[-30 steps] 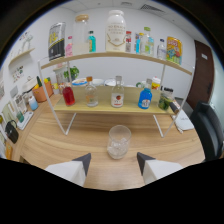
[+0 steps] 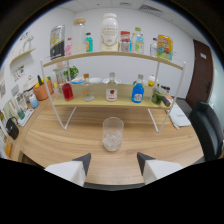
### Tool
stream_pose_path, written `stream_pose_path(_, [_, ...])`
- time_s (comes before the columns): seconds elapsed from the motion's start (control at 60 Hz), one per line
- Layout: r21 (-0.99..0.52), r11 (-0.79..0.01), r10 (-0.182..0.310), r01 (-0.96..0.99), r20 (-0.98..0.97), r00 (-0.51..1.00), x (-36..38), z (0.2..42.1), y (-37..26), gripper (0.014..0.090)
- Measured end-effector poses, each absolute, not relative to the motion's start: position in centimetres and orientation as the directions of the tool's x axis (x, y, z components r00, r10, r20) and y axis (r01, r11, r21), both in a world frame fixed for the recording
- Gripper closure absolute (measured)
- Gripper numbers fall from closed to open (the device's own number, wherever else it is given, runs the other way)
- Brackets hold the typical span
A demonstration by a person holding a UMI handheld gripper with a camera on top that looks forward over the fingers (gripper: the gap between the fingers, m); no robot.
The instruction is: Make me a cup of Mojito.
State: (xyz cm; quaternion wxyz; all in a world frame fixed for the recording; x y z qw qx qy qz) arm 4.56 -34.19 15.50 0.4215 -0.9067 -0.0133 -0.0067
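A clear glass (image 2: 112,133) with ice in its bottom stands upright on the wooden table (image 2: 60,142), just ahead of my fingers and centred on the gap between them. My gripper (image 2: 114,161) is open and holds nothing; the glass is beyond the fingertips, not between them. On the lower shelf (image 2: 100,101) of a white rack stand a red bottle (image 2: 67,91), two small clear bottles (image 2: 111,91), a blue bottle (image 2: 138,93) and green limes (image 2: 157,98). Mint leaves (image 2: 73,72) sit behind the red bottle.
The rack's top shelf (image 2: 115,54) carries cans, jars and bottles, including a large white jar (image 2: 109,31). A white rack leg (image 2: 155,125) stands right of the glass. A side shelf with small items (image 2: 22,107) is at the left, a dark chair (image 2: 210,127) at the right.
The view has drawn slightly nearer to the glass and rack, and the glass now sits a little closer to my fingertips. Nothing on the table has moved.
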Motion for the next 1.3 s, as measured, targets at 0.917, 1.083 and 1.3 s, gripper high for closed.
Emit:
stream_pose_path(0.917, [-0.788,-0.614,0.040,0.046,0.028,0.999,20.7,19.0,-17.1,0.0213])
stream_pose_path(1.083, [-0.760,-0.648,0.045,0.055,0.033,0.998,21.4,17.4,-15.6,0.0338])
stream_pose_path(1.3, [-0.736,-0.676,0.049,0.038,0.007,0.999,21.5,16.4,-15.0,0.0657])
